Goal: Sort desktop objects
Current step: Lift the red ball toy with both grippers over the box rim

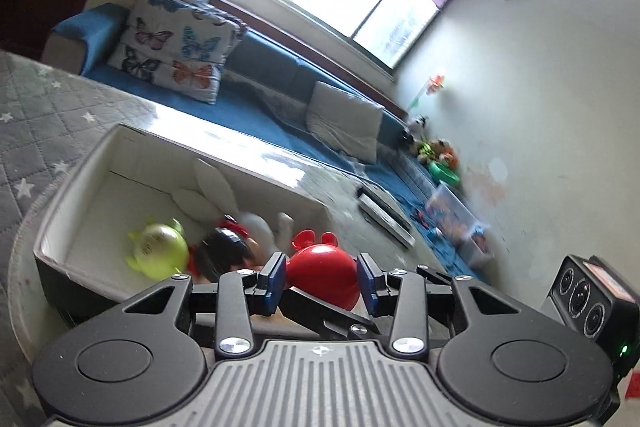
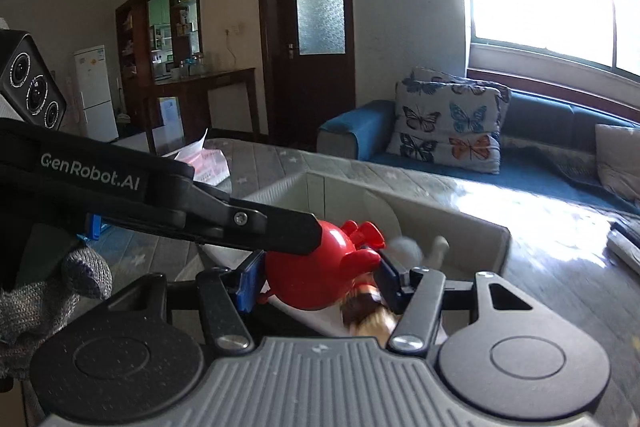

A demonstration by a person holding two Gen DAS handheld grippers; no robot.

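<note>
Between the blue pads of the left claw (image 1: 322, 277) a red toy (image 1: 323, 277) with round ears is seen, the pads set close against its two sides; whether it is actually pinched cannot be told, as the toy may sit beyond the tips. From the right wrist view the same red toy (image 2: 310, 269) is framed between the pads of the right claw (image 2: 316, 279), whose jaws stand moderately apart, and contact on either side cannot be confirmed. A black arm of the left claw is laid across the toy from the upper left in that view, held by a grey-gloved hand (image 2: 48, 291). Just beyond the left claw a white-lined box (image 1: 72, 195) is placed on the tabletop (image 1: 32, 115), which is covered by a grey quilted star cloth. Inside the box, left of the left claw, a yellow-green toy (image 1: 160, 245) is lying, with a dark-haired doll (image 1: 224, 253) beside it and a white plush (image 1: 224, 191) behind. Motion blur is noted over the box contents. Farther off a blue sofa (image 1: 256, 83) with a butterfly cushion (image 1: 176, 47) is visible.
</note>
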